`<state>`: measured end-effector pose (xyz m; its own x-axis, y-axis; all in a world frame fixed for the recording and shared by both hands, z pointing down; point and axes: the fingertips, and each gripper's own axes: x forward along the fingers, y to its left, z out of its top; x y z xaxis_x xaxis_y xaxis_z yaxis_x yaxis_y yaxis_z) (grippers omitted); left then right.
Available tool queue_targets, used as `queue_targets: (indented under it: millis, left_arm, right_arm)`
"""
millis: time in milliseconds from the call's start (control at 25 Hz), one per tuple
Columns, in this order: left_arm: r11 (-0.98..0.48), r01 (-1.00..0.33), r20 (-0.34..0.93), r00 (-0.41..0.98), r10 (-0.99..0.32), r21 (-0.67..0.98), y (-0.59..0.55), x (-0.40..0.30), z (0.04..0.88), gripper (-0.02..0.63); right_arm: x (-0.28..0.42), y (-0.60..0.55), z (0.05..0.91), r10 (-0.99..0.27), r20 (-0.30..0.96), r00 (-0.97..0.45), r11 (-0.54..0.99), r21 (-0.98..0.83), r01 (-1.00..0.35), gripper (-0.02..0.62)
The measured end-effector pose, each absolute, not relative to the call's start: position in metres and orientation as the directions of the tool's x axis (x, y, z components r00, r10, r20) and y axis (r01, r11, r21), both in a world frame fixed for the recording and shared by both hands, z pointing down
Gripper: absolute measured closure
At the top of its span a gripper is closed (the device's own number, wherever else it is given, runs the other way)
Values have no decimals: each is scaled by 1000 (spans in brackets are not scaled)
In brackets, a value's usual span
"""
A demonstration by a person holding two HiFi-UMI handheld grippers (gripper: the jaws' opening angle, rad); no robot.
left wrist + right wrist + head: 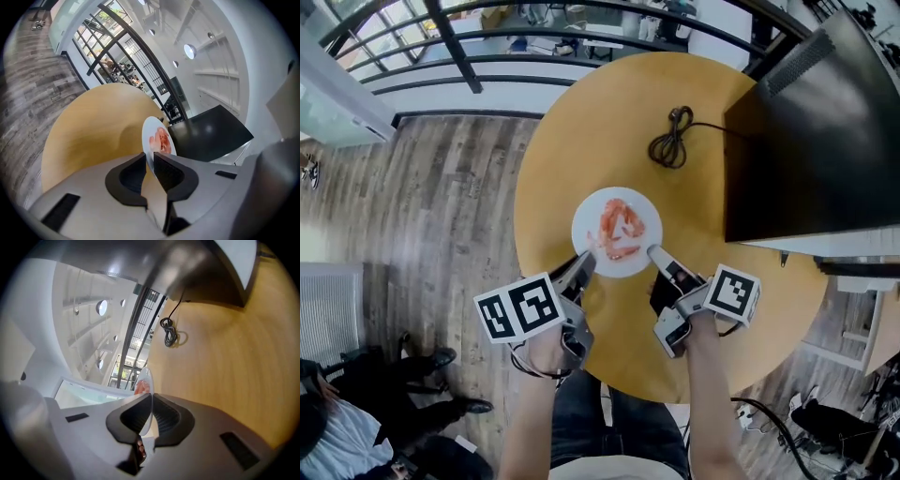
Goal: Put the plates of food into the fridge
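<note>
Wooden floor and dark railings surround a round table (pixel 581 141); near its middle sits a white plate (pixel 649 211) of reddish food (pixel 617 230), with a coiled cable (pixel 671 145) beyond it. The left gripper (pixel 586 261) pinches the plate's near-left rim and the right gripper (pixel 656 253) pinches its near-right rim, each with its jaws pressed on the thin edge. The step in hand looks like the two-handed carry; next, the plate must stay level while it is moved right toward the black cabinet (pixel 816 141), likely the fridge, whose door is not visible.
</note>
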<state>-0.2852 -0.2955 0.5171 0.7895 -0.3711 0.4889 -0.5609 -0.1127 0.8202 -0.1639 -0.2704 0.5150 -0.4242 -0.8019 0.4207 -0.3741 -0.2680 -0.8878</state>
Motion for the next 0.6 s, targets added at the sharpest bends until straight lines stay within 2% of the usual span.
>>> queue_targets:
  millis: [600]
  left_arm:
    - [-319, -498, 470, 867, -164, 807, -189, -160, 480, 551]
  right_arm:
    - [-50, -129, 480, -907, 384, -173, -322, -896, -305, 571]
